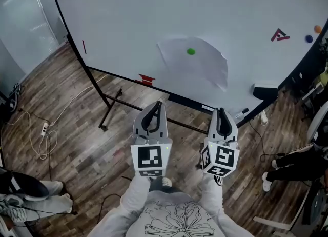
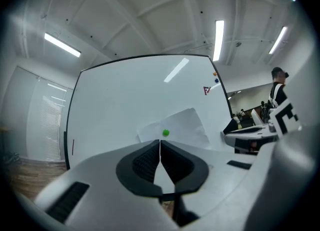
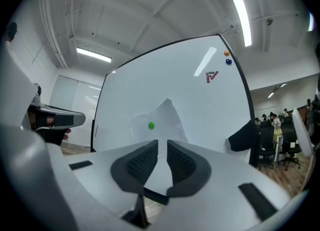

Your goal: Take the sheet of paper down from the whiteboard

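Currently sheet (image 1: 201, 65) askew, long axis crosswise; left tongs (image 1: 158, 104) together, right tongs (image 1: 221, 111) ajar.

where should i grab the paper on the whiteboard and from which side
Pinch the paper at its lower right corner: there the edge seems to curl off the whiteboard, leaving a lip. Come from the right with the open right claw. The magnet pins it only near the top, so that corner hangs free.

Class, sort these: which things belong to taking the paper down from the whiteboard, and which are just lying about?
Job: white sheet of paper, round green magnet on it, large whiteboard.
Lying about: black block, red F-shaped mark, white floor cable.
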Available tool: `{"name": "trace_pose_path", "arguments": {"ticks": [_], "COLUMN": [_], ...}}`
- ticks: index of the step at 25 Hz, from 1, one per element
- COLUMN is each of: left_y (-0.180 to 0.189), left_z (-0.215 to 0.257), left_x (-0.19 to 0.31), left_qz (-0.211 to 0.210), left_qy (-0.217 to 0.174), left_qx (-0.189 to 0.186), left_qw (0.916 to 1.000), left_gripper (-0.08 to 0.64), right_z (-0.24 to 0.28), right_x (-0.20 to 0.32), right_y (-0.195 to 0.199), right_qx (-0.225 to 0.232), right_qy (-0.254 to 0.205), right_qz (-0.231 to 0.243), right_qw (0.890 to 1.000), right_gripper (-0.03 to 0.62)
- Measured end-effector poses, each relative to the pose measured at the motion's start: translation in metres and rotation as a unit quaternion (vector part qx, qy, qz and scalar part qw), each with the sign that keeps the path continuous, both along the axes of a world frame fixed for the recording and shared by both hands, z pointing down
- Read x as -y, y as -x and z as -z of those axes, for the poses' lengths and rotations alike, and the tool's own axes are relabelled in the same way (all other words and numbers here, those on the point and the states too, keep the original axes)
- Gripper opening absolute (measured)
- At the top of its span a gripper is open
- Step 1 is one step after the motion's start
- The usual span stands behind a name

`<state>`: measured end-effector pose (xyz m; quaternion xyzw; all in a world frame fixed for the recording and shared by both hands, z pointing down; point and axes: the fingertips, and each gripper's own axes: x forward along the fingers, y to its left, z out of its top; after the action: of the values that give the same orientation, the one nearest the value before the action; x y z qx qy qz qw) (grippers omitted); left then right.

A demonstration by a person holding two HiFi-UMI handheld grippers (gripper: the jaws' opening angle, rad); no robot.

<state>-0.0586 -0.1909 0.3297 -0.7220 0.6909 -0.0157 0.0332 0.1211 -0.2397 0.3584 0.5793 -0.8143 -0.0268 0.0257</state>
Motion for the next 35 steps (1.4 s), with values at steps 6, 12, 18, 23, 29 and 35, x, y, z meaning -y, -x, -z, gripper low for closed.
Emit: {"name": "trace_pose_path", "arguments": {"ticks": [6, 12, 18, 23, 29, 35], "left_y": [0.005, 0.012, 0.009, 0.003, -0.006, -0.017], "left_z": [-0.005, 0.004, 0.005, 0.003, 0.004, 0.002], "left_x": [0.061, 0.118, 0.164, 0.191, 0.214, 0.231], "left_qz": [-0.025, -0.064, -0.106, -0.138, -0.172, -0.181], "left_qy": [0.002, -0.003, -0.003, -0.003, -0.005, 0.000], "left_qx": [-0.006, -0.010, -0.009, -0.004, 0.006, 0.019], "left_qw": [0.9997, 0.9979, 0.9943, 0.9904, 0.9850, 0.9833], "left_gripper": [0.006, 0.006, 0.006, 0.006, 0.006, 0.006], "right_z": [0.002, 0.013, 0.019, 0.023, 0.026, 0.026], "right_x": [0.052, 0.093, 0.123, 0.139, 0.150, 0.158], "right_y": [-0.016, -0.010, 0.000, 0.009, 0.014, 0.013], "right_qx": [-0.001, -0.011, -0.030, -0.043, -0.036, -0.025], "right_qy": [-0.006, -0.012, -0.016, -0.019, -0.025, -0.021], "right_qz": [-0.040, -0.068, -0.080, -0.090, -0.103, -0.115], "right_qw": [0.999, 0.998, 0.996, 0.995, 0.994, 0.993], "right_gripper": [0.085, 0.144, 0.153, 0.146, 0.014, 0.003]}}
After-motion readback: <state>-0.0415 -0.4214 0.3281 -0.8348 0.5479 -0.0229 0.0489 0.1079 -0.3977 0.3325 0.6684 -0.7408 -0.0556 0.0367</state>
